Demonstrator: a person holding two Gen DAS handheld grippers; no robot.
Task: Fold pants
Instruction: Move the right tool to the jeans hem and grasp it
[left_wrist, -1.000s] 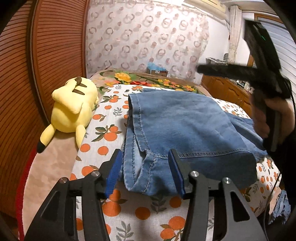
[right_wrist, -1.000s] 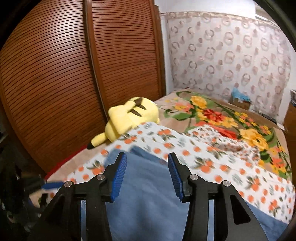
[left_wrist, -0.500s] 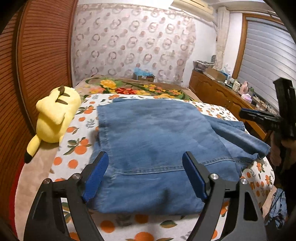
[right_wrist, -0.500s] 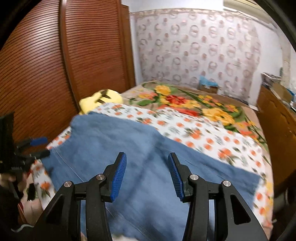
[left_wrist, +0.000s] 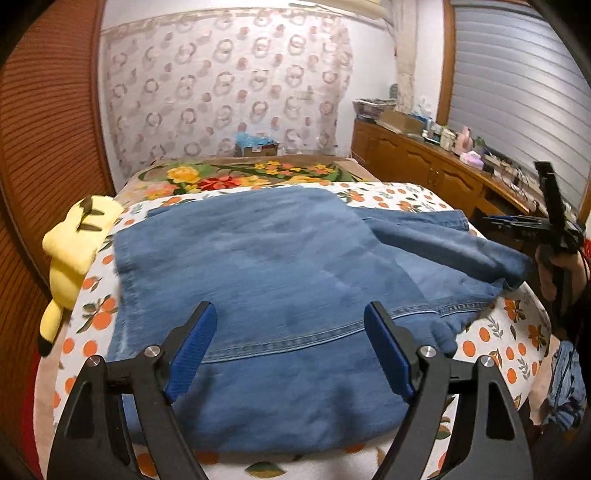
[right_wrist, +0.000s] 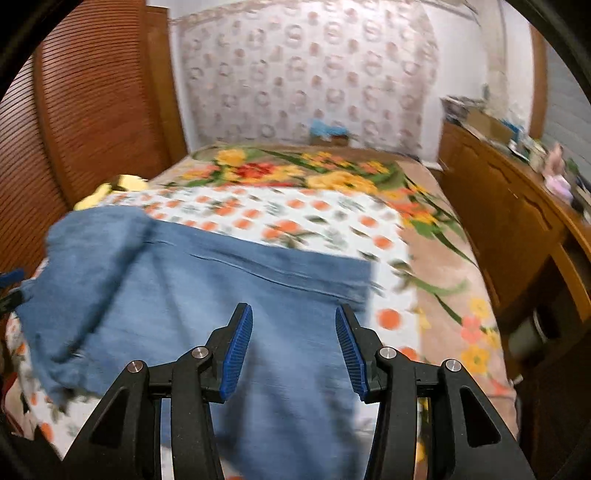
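Observation:
Blue denim pants (left_wrist: 280, 280) lie spread on the bed, partly folded, with one layer over another. In the right wrist view the pants (right_wrist: 207, 295) stretch across the bed's near side. My left gripper (left_wrist: 291, 347) is open and empty, above the pants' near edge. My right gripper (right_wrist: 293, 347) is open and empty, above the pants. The right gripper also shows in the left wrist view (left_wrist: 554, 221), held in a hand at the bed's right edge.
A yellow plush toy (left_wrist: 74, 240) lies at the bed's left side by the brown slatted wardrobe (left_wrist: 44, 122). The orange-print sheet (left_wrist: 517, 332) covers a floral blanket (right_wrist: 332, 177). A wooden dresser (right_wrist: 517, 214) with clutter stands to the right.
My left gripper opened wider and pulled back over the pants' near edge. The right gripper swung from the plush side to the bed's right side, facing the pants' other end.

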